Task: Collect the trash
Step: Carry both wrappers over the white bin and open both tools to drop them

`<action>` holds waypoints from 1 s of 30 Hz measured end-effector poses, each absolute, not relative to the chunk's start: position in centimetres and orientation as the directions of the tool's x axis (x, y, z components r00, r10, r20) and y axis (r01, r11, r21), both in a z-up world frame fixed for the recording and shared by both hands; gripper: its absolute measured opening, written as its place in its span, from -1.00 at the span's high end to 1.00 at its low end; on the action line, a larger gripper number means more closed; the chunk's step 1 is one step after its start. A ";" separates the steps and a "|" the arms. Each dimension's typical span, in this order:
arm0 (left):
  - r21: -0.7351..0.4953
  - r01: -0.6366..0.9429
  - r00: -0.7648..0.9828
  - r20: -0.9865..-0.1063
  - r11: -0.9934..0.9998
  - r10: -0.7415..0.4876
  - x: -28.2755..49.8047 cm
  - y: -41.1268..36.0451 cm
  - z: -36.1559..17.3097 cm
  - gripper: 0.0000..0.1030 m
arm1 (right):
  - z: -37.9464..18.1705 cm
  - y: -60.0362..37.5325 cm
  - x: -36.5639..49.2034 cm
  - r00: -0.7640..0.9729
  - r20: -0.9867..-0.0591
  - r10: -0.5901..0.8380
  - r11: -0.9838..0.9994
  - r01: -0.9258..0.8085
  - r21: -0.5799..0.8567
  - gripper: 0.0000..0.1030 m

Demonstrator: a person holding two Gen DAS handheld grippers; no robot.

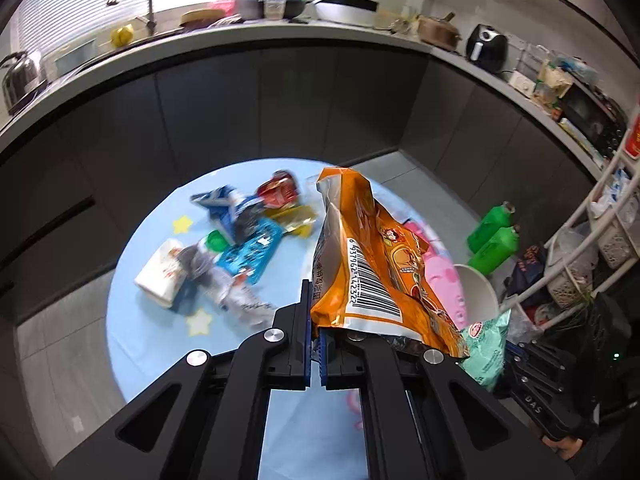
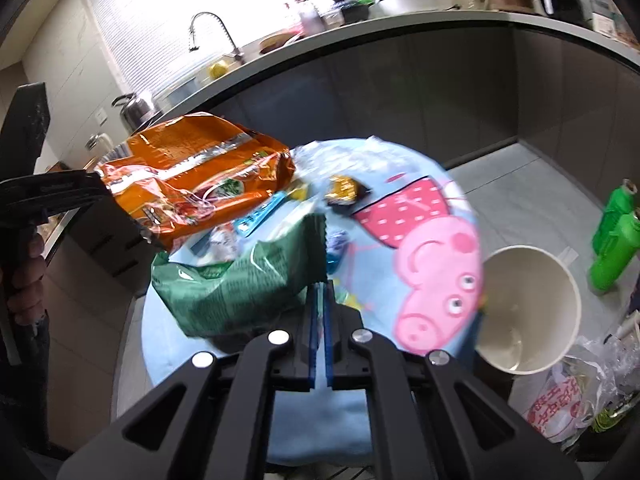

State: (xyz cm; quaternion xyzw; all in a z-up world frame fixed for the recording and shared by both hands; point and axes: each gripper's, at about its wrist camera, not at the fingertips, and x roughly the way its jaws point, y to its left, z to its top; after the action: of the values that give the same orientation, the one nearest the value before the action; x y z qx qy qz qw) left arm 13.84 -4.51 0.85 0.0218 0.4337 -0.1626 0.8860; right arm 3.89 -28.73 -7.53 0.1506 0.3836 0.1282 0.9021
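2 bags are being carried at once: the left gripper point(image 1: 318, 344) is clamping its jaws on the orange bag point(image 1: 372, 264), and the right gripper point(image 2: 319, 316) is pinching the green bag point(image 2: 240, 292), both held above the tabletop point(image 2: 400, 168). More wrappers point(image 1: 240, 240) are lying on the cloth. The white bin point(image 2: 528, 308) is standing just beside the tabletop, so the next move is probably calling for swinging both bags over it before releasing.
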 end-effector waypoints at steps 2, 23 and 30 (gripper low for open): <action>-0.091 0.343 0.574 -0.767 0.935 -0.285 13.7 -6.9 1.4 0.96 | -7.5 -30.6 3.3 0.689 -0.652 0.317 0.927 -0.078 0.368 0.91; -0.003 0.623 0.400 -0.858 0.783 -0.322 17.3 -32.7 -8.3 0.96 | -16.1 -49.4 -0.6 0.654 -0.753 0.070 0.879 0.317 0.357 0.91; 0.034 0.648 0.361 -0.893 0.761 -0.268 17.5 -34.8 -12.1 0.96 | -17.3 -49.7 0.8 0.643 -0.760 0.097 0.877 0.307 0.371 0.90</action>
State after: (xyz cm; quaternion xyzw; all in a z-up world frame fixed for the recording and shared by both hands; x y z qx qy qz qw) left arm 17.49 -34.85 -12.12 0.1948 0.4878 -0.2857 0.8015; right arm 0.79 -49.67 -17.28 0.2411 0.4182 -0.0601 0.8737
